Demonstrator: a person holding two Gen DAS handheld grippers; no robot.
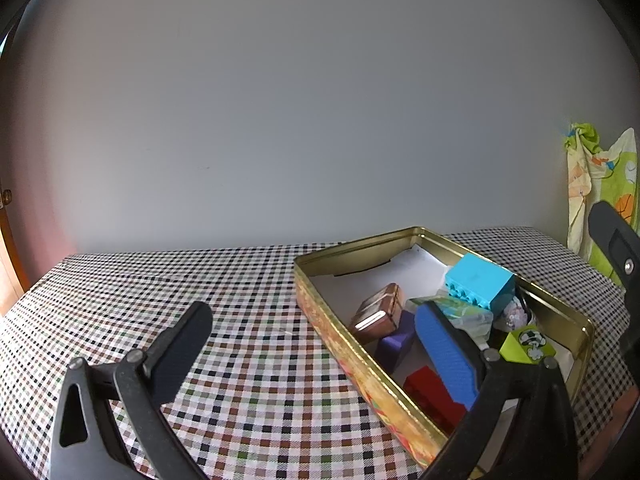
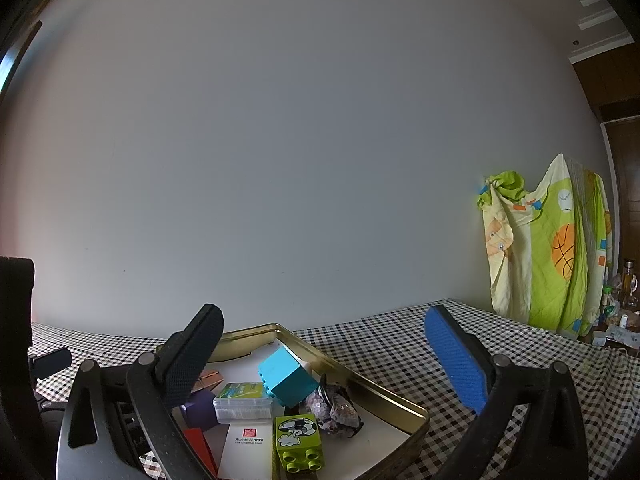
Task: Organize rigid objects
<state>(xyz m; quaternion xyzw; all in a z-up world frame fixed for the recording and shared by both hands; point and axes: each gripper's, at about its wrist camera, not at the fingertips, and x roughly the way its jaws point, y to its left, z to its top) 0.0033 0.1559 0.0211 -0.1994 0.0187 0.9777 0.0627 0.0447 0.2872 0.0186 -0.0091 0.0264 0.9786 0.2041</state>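
An open gold tin [image 1: 576, 316] sits on the checked tablecloth [image 1: 248, 320]. Inside lie a cyan brick [image 1: 478, 284], a copper case [image 1: 380, 314], a purple block [image 1: 396, 342], a red block [image 1: 432, 396], a green printed brick [image 1: 526, 344] and a clear box [image 1: 464, 314]. My left gripper [image 1: 312, 312] is open and empty, straddling the tin's near left wall. My right gripper [image 2: 323, 314] hangs open and empty above the tin [image 2: 384, 388], over the cyan brick [image 2: 286, 376], clear box [image 2: 242, 400], green brick [image 2: 298, 440] and a sequined pouch [image 2: 336, 404].
A white card [image 2: 246, 448] lines the tin floor. A plain wall stands close behind the table. A green and yellow cloth [image 2: 548, 248] hangs at the right, with bottles [image 2: 628, 288] beside it. Bare tablecloth [image 2: 520, 344] lies right of the tin.
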